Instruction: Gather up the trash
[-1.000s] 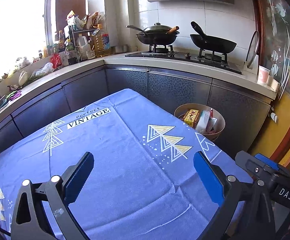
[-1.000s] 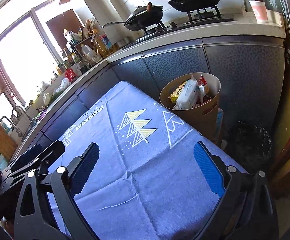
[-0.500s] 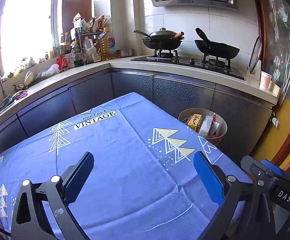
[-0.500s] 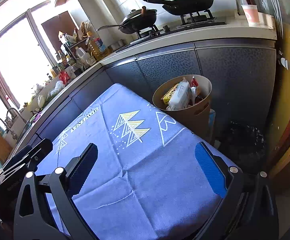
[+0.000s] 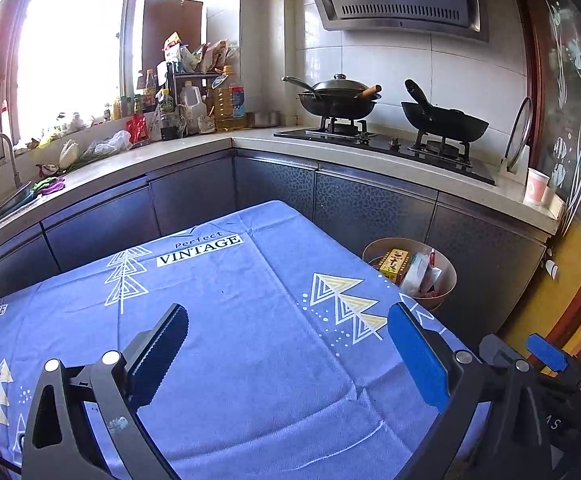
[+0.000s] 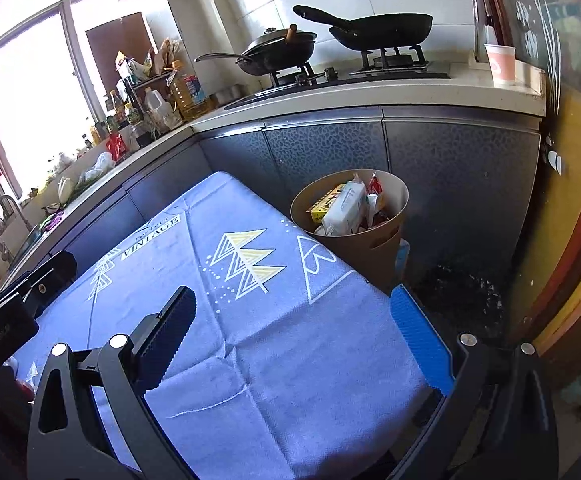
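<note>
Both grippers, left gripper [image 5: 286, 354] and right gripper [image 6: 294, 340], hover with fingers spread wide and empty over the bare blue cloth-covered counter [image 5: 226, 320]. Past its far right corner stands one round tan waste bin [image 6: 386, 240] (packets and a yellow box inside), beside dark cabinets [image 6: 330, 148]. Two black pans [image 5: 336, 100] sit on the stove.

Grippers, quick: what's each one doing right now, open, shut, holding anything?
Left gripper: open, empty, over the blue tablecloth.
Right gripper: open, empty.
</note>
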`<state>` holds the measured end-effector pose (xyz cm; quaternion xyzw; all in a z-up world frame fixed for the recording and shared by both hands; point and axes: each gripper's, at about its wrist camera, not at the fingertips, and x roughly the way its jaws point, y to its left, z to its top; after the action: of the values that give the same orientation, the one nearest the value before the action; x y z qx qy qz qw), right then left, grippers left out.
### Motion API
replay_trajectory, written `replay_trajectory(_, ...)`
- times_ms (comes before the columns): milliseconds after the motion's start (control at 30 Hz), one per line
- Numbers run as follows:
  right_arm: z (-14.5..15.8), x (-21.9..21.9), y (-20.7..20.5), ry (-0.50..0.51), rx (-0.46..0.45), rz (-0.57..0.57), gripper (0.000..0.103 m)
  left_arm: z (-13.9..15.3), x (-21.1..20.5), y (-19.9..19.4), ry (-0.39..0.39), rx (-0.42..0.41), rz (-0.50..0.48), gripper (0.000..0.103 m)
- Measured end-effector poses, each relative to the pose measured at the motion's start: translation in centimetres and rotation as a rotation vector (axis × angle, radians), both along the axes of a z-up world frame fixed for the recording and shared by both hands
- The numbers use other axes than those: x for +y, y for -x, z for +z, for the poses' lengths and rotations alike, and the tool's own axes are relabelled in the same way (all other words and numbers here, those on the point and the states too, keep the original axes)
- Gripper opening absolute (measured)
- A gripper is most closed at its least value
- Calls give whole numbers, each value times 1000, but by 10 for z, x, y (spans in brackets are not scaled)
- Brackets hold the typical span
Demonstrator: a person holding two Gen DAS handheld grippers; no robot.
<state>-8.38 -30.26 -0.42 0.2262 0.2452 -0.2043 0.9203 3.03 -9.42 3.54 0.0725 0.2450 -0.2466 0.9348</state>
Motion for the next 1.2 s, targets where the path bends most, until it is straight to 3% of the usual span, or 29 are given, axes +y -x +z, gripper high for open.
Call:
replay_trajectory(800, 26, -20, 29, 24, -52, -49, 97, 46, -28, 22, 20, -131, -55, 99)
replay_trajectory(1200, 34, -18, 29, 28, -66, -23, 97, 48, -34, 29, -40, -157, -37, 99)
